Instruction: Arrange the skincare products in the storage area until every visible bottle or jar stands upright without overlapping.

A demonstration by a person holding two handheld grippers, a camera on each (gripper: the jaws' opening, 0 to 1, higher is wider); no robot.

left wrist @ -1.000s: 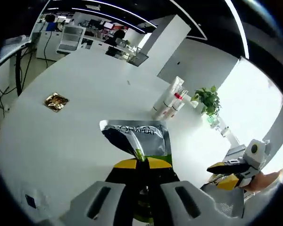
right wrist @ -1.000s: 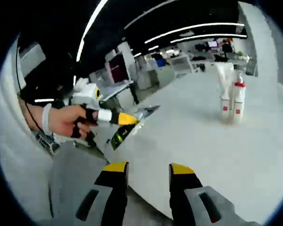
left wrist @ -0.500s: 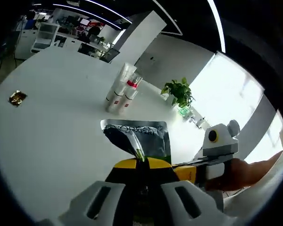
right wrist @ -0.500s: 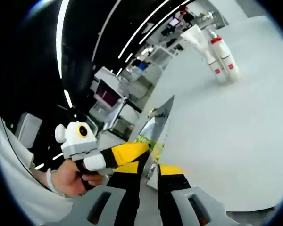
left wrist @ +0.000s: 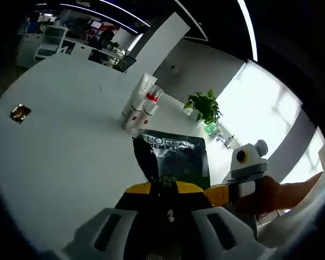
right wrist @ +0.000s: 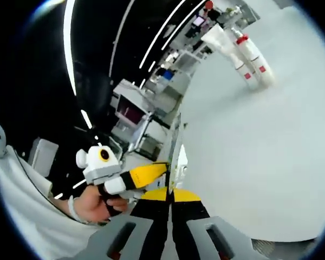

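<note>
Both tongs, left [left wrist: 168,187] and right [right wrist: 170,190], pinch the sachet [left wrist: 176,160], lifting it off the bench [left wrist: 59,146] to stand it.

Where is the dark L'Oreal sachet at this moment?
In the left gripper view, the sachet sits centre frame, held above the white table by both hand-held grippers, with the standing bottles beyond it.

The left gripper [left wrist: 168,187] has grey jaws with black inner parts and yellow tips. The right gripper [right wrist: 170,194] has the same colours. At the lower left of the right gripper view, the person wears a white sleeve [right wrist: 19,216] and perhaps a wristband [right wrist: 71,206].
</note>
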